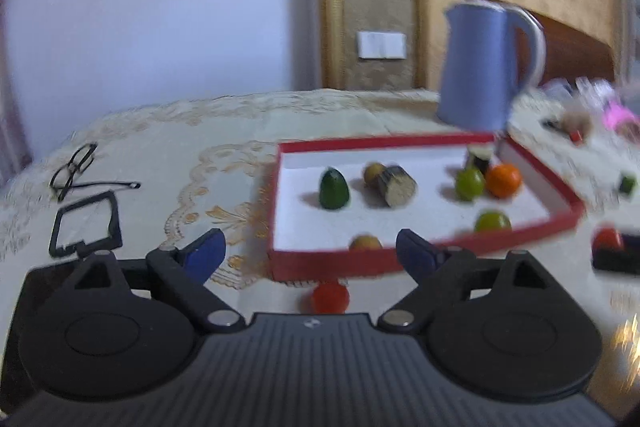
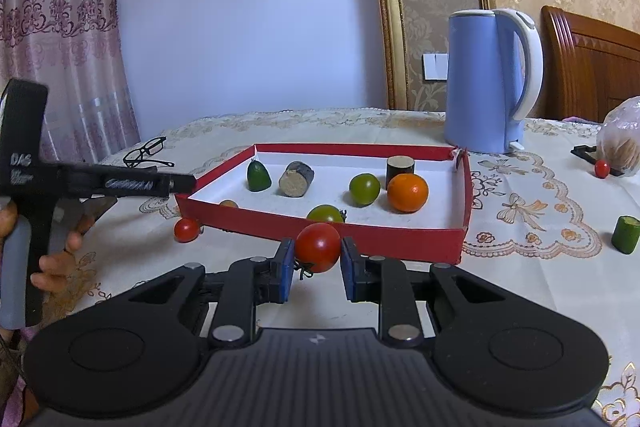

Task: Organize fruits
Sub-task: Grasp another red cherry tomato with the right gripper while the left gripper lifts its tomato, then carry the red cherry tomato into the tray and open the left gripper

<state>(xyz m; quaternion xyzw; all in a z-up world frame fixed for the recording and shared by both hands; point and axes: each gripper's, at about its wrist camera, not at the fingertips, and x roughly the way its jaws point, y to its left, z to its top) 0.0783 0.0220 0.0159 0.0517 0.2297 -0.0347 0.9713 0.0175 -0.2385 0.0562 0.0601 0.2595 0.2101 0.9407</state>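
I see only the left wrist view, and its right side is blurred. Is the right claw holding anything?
Observer: Yes, the right claw is shut on a red tomato, just before the red tray.
Operator: Is fruit left outside the tray on that side?
Observer: A green piece stands on the tablecloth, right of the tray.
Operator: Anything more?
Observer: A small tomato lies before a plastic bag.
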